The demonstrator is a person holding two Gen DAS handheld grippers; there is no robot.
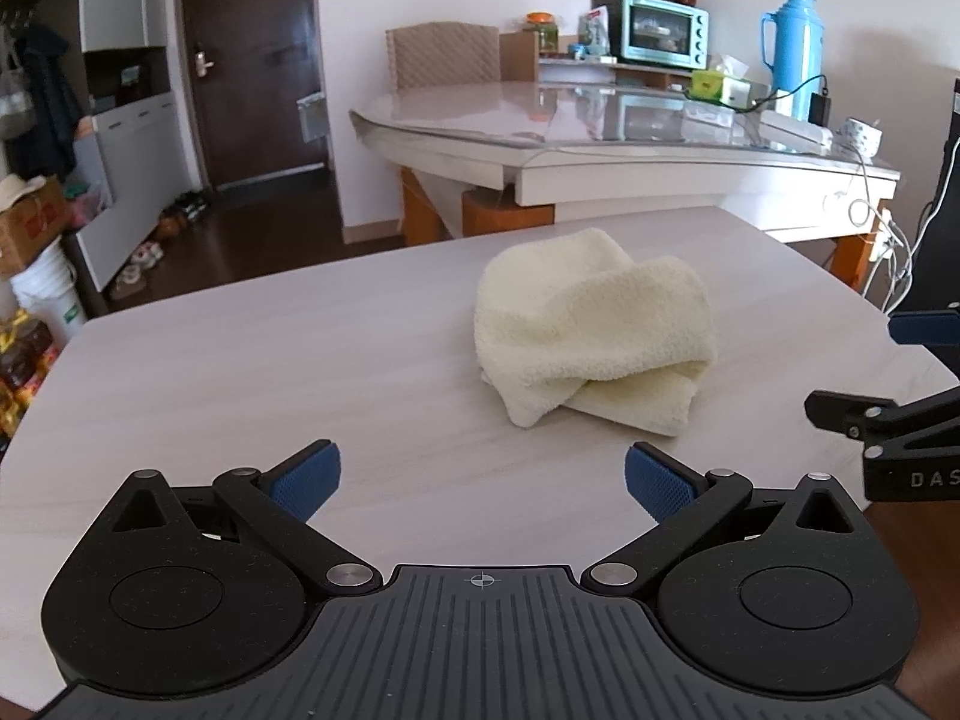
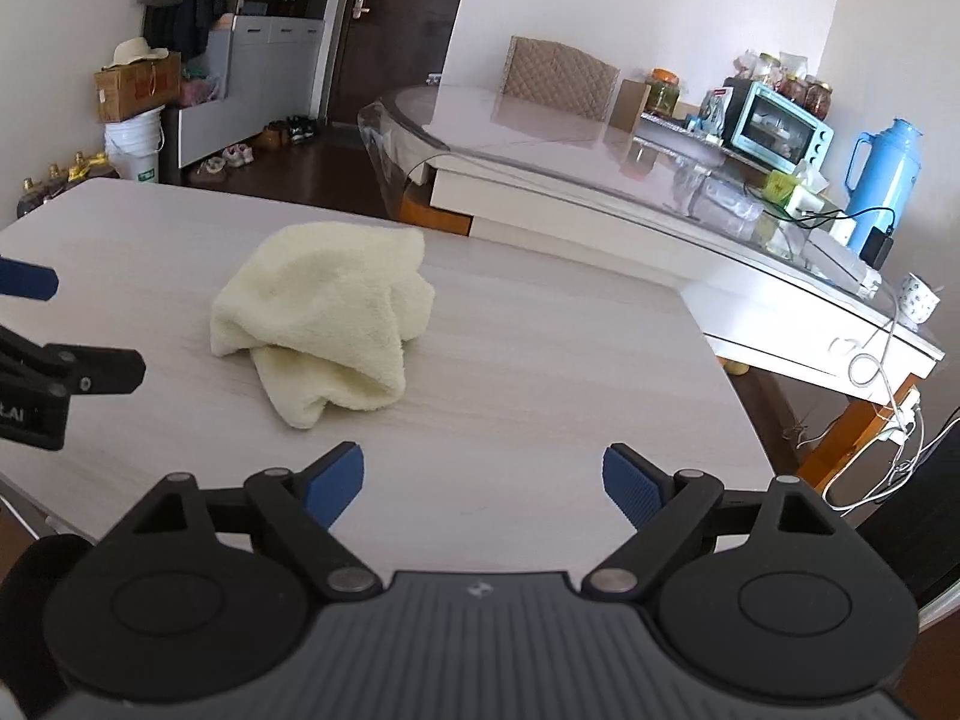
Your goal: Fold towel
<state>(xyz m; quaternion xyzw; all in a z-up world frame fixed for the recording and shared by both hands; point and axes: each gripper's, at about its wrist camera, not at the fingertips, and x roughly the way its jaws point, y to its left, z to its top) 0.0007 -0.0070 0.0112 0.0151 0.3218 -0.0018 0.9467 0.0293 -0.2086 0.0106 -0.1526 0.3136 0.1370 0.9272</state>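
- Towel is sitting crumpled in a heap mid-table, far of both grippers, nothing touching it.
- Left gripper is hovering near side with jaws spread, nothing between them.
- Right gripper is doing likewise, just right of the left one.
- Terry cloth is looking soft, light and floppy; it will likely sag and bunch.
- Suggest pinching the loose near corner first and spreading it flat.

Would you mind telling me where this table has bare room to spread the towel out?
The table is bare all round the crumpled towel: widest to its left in the left wrist view, and between it and both open tongs. Nothing else lies on it.
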